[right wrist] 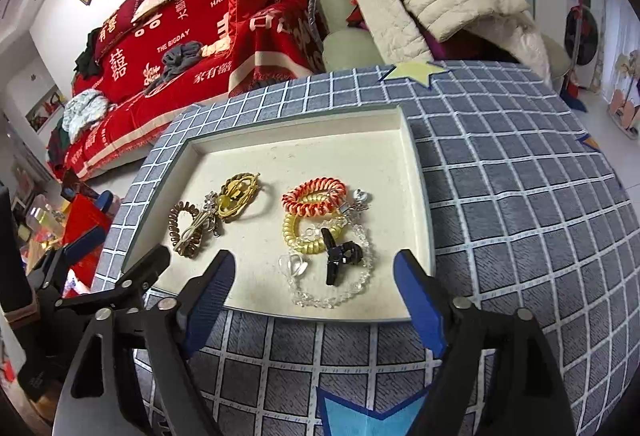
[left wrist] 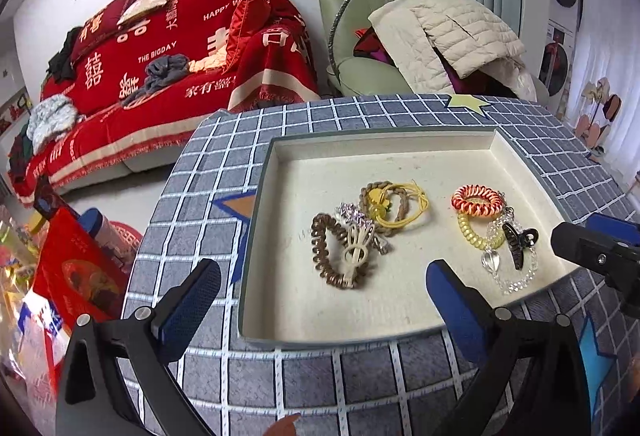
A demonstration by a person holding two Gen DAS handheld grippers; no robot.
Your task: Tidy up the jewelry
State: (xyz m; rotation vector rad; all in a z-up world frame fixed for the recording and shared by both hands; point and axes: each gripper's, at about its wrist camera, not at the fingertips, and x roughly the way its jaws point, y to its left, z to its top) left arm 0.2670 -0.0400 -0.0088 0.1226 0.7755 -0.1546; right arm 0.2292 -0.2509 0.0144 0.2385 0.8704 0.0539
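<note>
A cream tray [left wrist: 280, 316] [right wrist: 416, 196] lies on the checked table and holds two heaps of accessories. The left heap has a brown coil tie [left wrist: 324, 248] [right wrist: 180, 232], a cream clip [left wrist: 356, 256] and a yellow cord tie [left wrist: 404, 214] [right wrist: 240, 196]. The right heap has a red-orange coil [left wrist: 478, 200] [right wrist: 314, 194], a yellow coil [left wrist: 472, 232] [right wrist: 298, 236], a black claw clip [left wrist: 518, 240] [right wrist: 338, 256] and a clear bead bracelet [left wrist: 516, 282] [right wrist: 332, 296]. My left gripper [left wrist: 324, 292] is open over the tray's near edge. My right gripper [right wrist: 314, 284] is open over the right heap.
The grey-blue checked cloth [right wrist: 520, 196] covers the round table. A red-covered sofa [left wrist: 160, 56] and a green armchair [left wrist: 360, 16] with a cream jacket [left wrist: 452, 28] stand behind it. Red bags [left wrist: 76, 276] lie on the floor at left.
</note>
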